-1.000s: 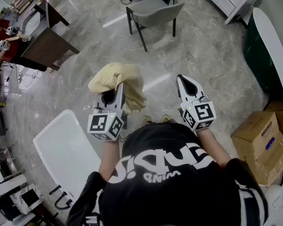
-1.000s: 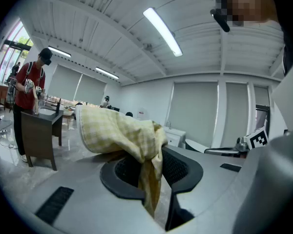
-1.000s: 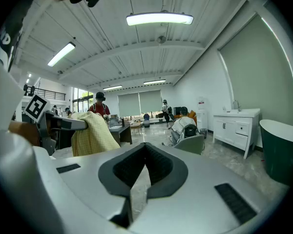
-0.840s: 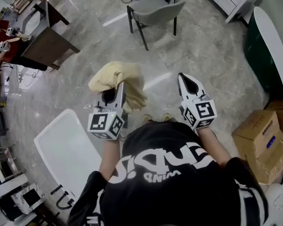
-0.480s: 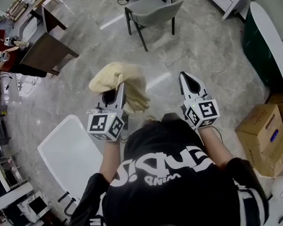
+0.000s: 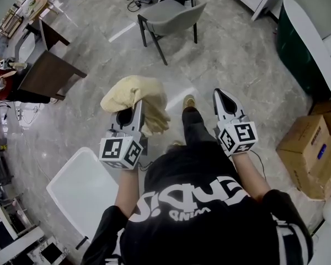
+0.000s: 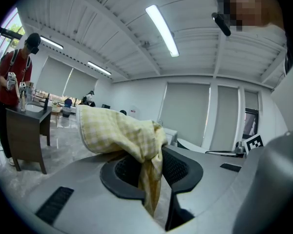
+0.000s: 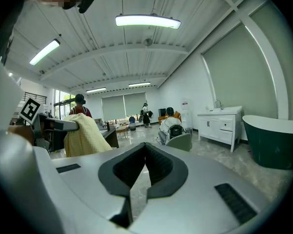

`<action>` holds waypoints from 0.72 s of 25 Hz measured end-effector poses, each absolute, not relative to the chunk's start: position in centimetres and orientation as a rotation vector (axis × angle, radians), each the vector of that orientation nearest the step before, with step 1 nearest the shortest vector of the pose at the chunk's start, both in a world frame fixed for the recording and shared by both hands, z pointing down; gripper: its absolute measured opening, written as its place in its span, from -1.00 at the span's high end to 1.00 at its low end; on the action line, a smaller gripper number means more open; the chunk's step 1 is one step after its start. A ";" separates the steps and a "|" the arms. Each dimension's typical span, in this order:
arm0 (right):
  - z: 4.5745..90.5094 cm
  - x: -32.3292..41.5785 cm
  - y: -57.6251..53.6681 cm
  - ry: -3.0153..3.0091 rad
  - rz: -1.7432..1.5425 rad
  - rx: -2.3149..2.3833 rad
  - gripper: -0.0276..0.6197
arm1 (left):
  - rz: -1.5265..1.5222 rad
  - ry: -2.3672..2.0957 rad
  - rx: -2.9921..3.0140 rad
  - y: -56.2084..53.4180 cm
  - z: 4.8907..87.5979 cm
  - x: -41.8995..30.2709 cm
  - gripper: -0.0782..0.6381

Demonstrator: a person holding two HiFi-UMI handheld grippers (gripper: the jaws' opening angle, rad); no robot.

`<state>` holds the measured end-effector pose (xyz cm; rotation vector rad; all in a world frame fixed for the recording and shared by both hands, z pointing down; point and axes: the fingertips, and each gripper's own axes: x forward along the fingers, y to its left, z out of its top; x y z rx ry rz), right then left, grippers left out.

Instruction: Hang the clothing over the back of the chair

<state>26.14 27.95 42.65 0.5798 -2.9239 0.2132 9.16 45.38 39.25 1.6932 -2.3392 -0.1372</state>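
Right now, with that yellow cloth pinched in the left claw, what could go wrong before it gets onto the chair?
1. The left claw pinches only a thin fold of the cloth; the bulk heaped above might pull free.
2. The cloth is bunched and the right claw is shut and empty, so it may land on the chair as a lump and slide off.

No wording can be read with confidence. The black shirt carries big white lettering, upside down and too warped to spell out. A cardboard box bears a small blue label, unreadable. The square markers hold patterns, not letters.
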 end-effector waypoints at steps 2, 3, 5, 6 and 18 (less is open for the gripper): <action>42.7 25.7 27.5 -2.924 0.217 0.586 0.87 | -0.139 -2.339 1.695 44.9 39.3 8.6 0.49; 42.8 25.4 27.3 -2.926 0.215 0.587 0.87 | -0.140 -2.339 1.696 44.6 39.3 8.2 0.49; 42.9 24.6 26.7 -2.928 0.210 0.587 0.87 | -0.140 -2.342 1.700 44.1 39.4 7.4 0.49; 43.0 24.1 26.4 -2.930 0.210 0.587 0.87 | -0.140 -2.343 1.701 43.8 39.5 6.9 0.49; 43.5 17.8 20.2 -2.931 0.228 0.573 0.87 | -0.139 -2.340 1.703 37.6 39.6 1.2 0.49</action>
